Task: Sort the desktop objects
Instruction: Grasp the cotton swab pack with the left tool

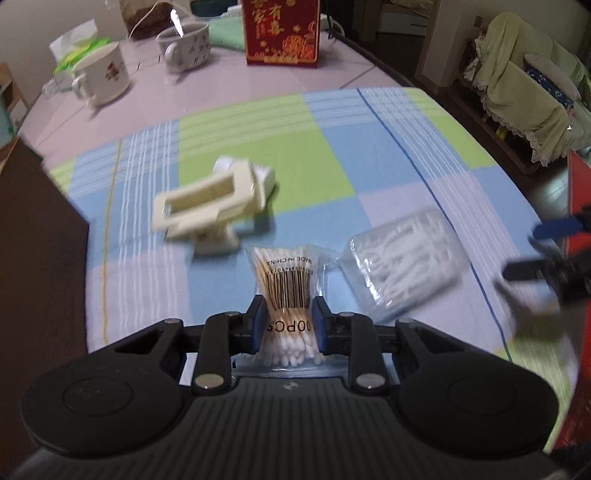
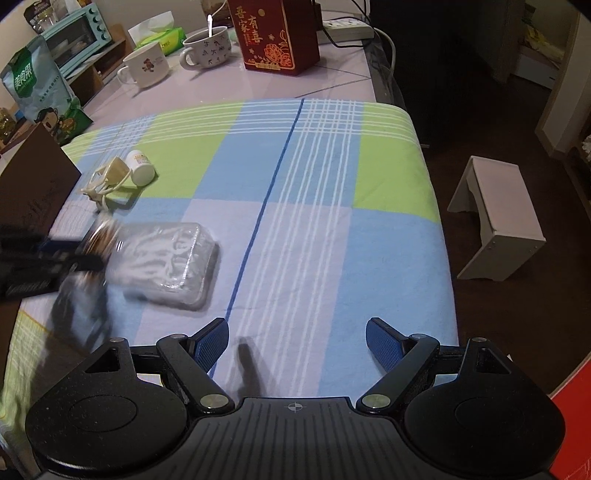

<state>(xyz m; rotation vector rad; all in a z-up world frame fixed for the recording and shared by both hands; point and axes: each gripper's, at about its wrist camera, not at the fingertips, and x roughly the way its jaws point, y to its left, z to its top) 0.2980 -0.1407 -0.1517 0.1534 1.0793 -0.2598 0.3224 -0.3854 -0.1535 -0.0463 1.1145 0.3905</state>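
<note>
In the left wrist view, the left gripper (image 1: 289, 325) sits at the bottom centre of the frame with its blue pads clenched on a bag of cotton swabs (image 1: 286, 291), pinching it across the waist so the barcoded end points forward and the white tips bunch up between the jaws. That mid-body hold probably keeps the loose bag from folding. Just right of it, a clear bag of white floss picks (image 1: 402, 264) lies flat on the checked cloth (image 1: 332, 155). Left of centre a cream plastic clip stand (image 1: 210, 206) rests on its side against a small white bottle (image 1: 264, 173). Along the top of the frame stand two mugs and a red box (image 1: 282, 29), well apart from the sorting area. At the right edge the right gripper shows blurred.

In the right wrist view, the right gripper (image 2: 297, 343) at the bottom centre has its jaws spread wide over bare cloth, holding nothing, seemingly free for the next pick. The floss picks lie at the left of centre, the stand and bottle in the upper left. The left gripper blurs at the left edge, the swab bag with it, so where the bag is headed cannot be told
</note>
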